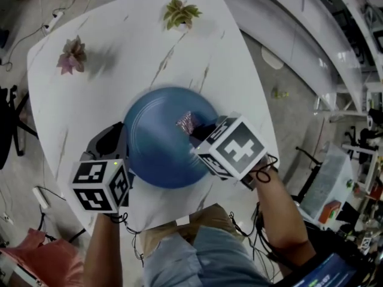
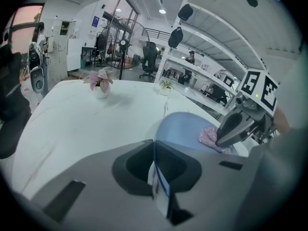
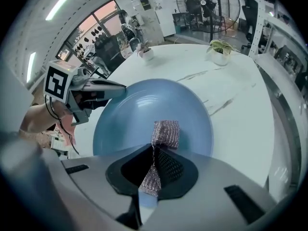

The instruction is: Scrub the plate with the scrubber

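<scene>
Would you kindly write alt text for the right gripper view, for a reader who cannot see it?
The right tool pinches a mesh scrubber whose free end lies on a blue plate on a white table. The left tool grips the plate's left rim; two potted plants stand beyond.

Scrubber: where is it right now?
The scrubber is pinched in the right tongs, near the middle of the blue plate, whose near-left rim the left tongs hold.
</scene>
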A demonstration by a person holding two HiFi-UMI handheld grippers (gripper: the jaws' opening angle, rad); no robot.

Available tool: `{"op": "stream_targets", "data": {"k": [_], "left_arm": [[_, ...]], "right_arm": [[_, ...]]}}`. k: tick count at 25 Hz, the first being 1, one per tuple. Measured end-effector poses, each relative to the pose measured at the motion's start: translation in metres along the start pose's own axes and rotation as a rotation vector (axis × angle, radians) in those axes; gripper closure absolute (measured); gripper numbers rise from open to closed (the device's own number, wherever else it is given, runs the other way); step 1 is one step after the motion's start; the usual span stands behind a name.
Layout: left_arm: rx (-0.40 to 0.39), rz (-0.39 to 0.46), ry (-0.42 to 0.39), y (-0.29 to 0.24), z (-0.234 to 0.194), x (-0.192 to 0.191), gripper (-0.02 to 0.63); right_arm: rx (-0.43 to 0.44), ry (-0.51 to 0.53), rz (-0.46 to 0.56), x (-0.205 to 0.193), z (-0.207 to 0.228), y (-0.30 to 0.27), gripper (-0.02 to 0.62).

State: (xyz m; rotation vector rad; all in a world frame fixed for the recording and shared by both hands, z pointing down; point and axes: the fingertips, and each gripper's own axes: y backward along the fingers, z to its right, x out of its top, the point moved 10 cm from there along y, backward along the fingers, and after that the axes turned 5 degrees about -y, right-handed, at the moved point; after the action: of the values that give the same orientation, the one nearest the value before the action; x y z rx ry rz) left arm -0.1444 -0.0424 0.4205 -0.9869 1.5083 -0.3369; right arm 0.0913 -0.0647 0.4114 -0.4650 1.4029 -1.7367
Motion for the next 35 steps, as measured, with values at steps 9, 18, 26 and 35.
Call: {"op": "stream_targets", "data": {"k": [9, 18, 26, 35], "left_arm": [[-0.021, -0.022, 0.019, -0.001, 0.001, 0.001, 0.591], [-0.026, -0.01, 0.04, -0.003, -0.002, 0.001, 0.591], [-0.044, -0.031, 0.058, -0.003, -0.002, 0.001, 0.591], [-0.051, -0.035, 0.067, -0.003, -0.002, 0.002, 0.591]], "right_arm": [[0.057, 0.031, -0.047, 0.044, 0.018, -0.006, 0.554], [0.108, 0.122, -0.093, 0.082, -0.002, -0.023, 0.554], [0.178, 0.215, -0.135, 0.089, -0.044, -0.04, 0.555], [0.29, 0.288, -0.181, 0.061, -0.084, -0.051, 0.555]]}}
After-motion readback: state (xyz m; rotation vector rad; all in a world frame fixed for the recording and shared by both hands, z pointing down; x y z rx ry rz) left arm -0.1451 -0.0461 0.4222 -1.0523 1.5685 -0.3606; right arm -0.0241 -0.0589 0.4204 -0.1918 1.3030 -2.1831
